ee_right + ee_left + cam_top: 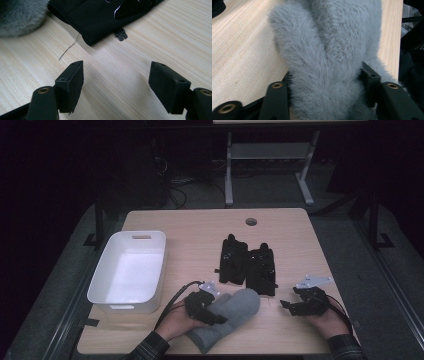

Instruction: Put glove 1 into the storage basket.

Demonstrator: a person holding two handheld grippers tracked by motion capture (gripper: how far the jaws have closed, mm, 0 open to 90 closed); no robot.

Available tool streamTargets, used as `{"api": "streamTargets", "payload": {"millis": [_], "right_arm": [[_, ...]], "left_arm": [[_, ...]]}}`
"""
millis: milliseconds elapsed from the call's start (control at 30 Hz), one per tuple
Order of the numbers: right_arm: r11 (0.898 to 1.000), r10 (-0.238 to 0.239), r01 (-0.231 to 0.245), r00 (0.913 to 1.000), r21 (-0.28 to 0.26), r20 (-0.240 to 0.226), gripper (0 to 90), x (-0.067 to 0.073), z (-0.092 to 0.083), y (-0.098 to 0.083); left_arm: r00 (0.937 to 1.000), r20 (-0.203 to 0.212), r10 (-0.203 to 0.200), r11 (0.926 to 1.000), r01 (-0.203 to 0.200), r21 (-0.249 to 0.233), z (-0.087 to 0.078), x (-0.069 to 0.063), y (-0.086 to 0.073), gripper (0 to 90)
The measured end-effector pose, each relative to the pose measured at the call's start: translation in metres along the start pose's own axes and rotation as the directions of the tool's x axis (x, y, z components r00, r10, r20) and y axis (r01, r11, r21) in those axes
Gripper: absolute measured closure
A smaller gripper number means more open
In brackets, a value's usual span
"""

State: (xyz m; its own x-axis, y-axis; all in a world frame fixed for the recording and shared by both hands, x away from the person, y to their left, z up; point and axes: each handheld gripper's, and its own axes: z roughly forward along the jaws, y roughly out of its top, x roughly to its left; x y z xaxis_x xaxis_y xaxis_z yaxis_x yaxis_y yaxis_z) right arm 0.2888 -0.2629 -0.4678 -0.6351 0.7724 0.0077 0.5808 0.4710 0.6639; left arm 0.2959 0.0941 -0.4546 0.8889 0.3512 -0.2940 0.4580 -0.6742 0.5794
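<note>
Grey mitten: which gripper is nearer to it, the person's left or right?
Left. The left gripper has its fingers around the grey mitten; the right gripper rests apart on the table, beyond the mitten's tip.

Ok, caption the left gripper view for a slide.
Left tongs close around a fluffy grey mitten on the wooden table.

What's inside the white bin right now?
The white bin looks empty: its bare white floor shows in the high view. The strip of floor just behind its near wall is hidden, so something flat there could go unseen.
</note>
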Motion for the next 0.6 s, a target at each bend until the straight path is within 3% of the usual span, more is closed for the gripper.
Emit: {"api": "streamTargets", "payload": {"millis": [333, 600], "right_arm": [[1.0, 0.006, -0.006, 0.9998, -0.009, -0.019, 26.5, -0.001, 0.005, -0.002], [0.999, 0.019, -0.019, 0.9997, -0.036, -0.018, 23.2, 0.0, 0.006, -0.005]], "left_arm": [[1.0, -0.005, -0.002, 0.9999, 0.002, -0.015, -0.008, -0.001, 0.006, 65.4], [0.9997, -0.02, 0.015, 0.999, -0.016, -0.042, -0.018, -0.007, 0.014, 69.3]]}}
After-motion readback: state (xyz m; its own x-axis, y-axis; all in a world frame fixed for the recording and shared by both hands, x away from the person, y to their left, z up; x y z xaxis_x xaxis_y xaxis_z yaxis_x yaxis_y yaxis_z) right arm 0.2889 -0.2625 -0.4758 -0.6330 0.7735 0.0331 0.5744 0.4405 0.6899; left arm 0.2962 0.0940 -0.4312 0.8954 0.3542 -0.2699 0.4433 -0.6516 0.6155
